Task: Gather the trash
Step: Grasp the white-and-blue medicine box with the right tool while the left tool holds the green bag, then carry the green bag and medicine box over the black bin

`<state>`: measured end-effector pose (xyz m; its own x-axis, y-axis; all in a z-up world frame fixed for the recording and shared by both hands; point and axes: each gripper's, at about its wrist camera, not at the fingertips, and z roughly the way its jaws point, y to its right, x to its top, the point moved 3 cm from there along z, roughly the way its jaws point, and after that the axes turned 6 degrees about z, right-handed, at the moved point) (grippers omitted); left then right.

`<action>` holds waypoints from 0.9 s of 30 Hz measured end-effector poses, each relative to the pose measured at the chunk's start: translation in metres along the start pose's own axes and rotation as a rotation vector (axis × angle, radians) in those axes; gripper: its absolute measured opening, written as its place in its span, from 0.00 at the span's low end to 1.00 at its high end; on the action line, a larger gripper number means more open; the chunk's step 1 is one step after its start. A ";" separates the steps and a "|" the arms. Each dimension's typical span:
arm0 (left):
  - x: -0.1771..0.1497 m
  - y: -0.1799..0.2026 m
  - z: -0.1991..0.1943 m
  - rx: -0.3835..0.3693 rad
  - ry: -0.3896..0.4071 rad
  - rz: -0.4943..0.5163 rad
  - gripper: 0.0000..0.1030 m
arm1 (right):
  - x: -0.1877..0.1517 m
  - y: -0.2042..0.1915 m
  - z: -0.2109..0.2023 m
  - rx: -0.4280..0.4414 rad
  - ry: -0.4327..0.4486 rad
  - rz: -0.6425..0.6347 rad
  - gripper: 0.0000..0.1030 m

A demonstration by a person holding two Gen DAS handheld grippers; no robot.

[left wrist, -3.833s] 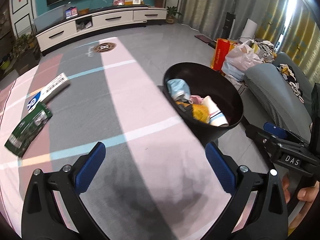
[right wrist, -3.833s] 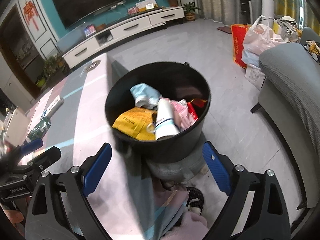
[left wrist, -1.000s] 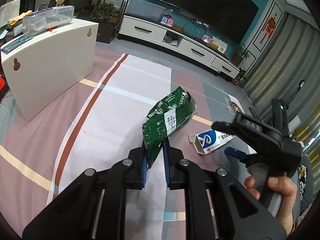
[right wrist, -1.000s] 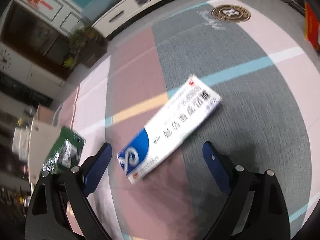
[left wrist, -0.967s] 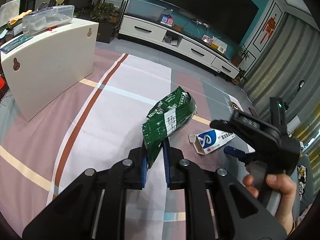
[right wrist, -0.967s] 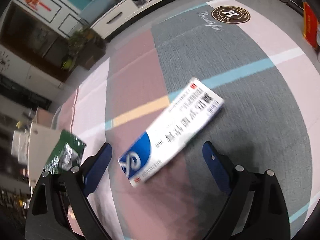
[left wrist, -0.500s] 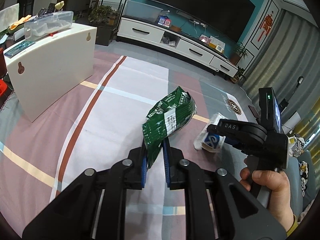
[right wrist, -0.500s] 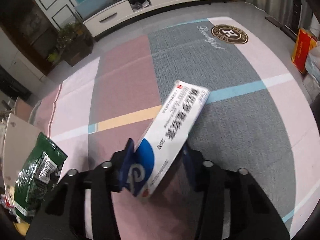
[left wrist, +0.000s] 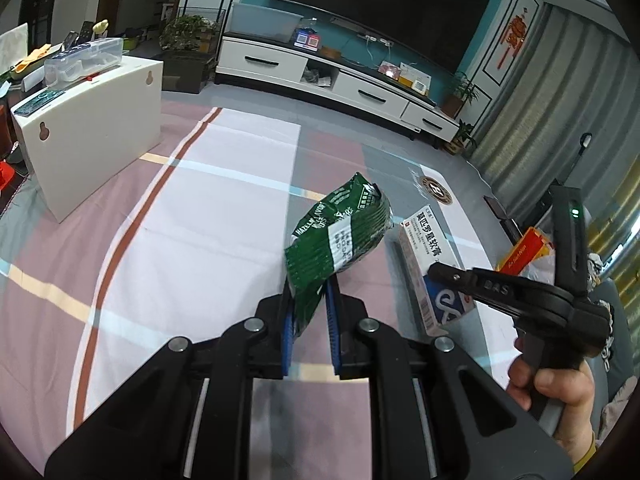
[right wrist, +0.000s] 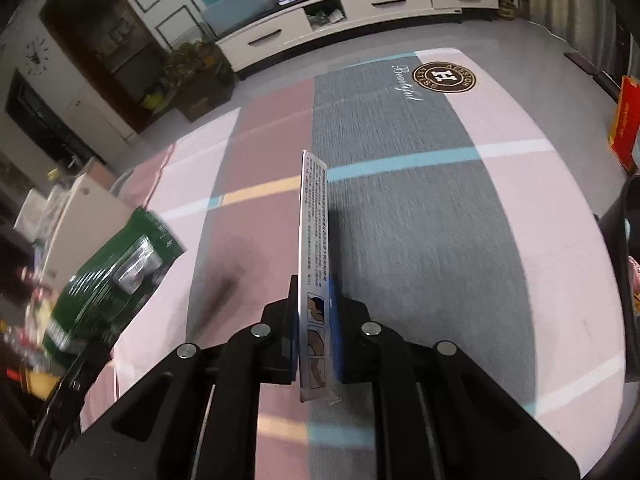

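Observation:
My left gripper (left wrist: 310,308) is shut on a green snack bag (left wrist: 340,236) and holds it above the rug. My right gripper (right wrist: 314,312) is shut on a white and blue medicine box (right wrist: 314,256), seen edge-on and lifted off the rug. In the left wrist view the right gripper (left wrist: 444,276) holds the box (left wrist: 432,252) just right of the green bag. The green bag also shows at the left of the right wrist view (right wrist: 112,280). The dark rim of the black trash bin (right wrist: 628,248) shows at the right edge of the right wrist view.
A striped pink, grey and white rug (left wrist: 200,220) covers the floor. A white cabinet (left wrist: 88,120) with a clear plastic box on top stands at the left. A white TV stand (left wrist: 320,76) runs along the far wall. A red bag (right wrist: 624,128) stands at the right.
My right gripper closed on the medicine box, lifted it off the rug and turned it edge-on. My left gripper still holds the green bag, lifted slightly.

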<state>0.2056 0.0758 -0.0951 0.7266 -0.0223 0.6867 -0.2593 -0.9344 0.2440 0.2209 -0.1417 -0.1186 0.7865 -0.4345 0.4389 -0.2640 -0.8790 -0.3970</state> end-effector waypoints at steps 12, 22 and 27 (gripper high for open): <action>-0.024 0.044 -0.018 -0.022 -0.009 0.044 0.15 | -0.043 0.026 -0.067 0.085 -0.005 -0.048 0.13; -0.043 0.082 -0.030 -0.040 -0.018 0.104 0.15 | -0.077 0.055 -0.109 0.081 0.019 -0.077 0.13; -0.047 0.097 -0.036 -0.057 -0.017 0.122 0.15 | -0.088 0.066 -0.125 0.066 0.042 -0.086 0.13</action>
<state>0.1232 -0.0005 -0.0790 0.6984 -0.1408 0.7017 -0.3818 -0.9026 0.1989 0.0642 -0.1865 -0.0824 0.7805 -0.3666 0.5064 -0.1578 -0.8993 -0.4078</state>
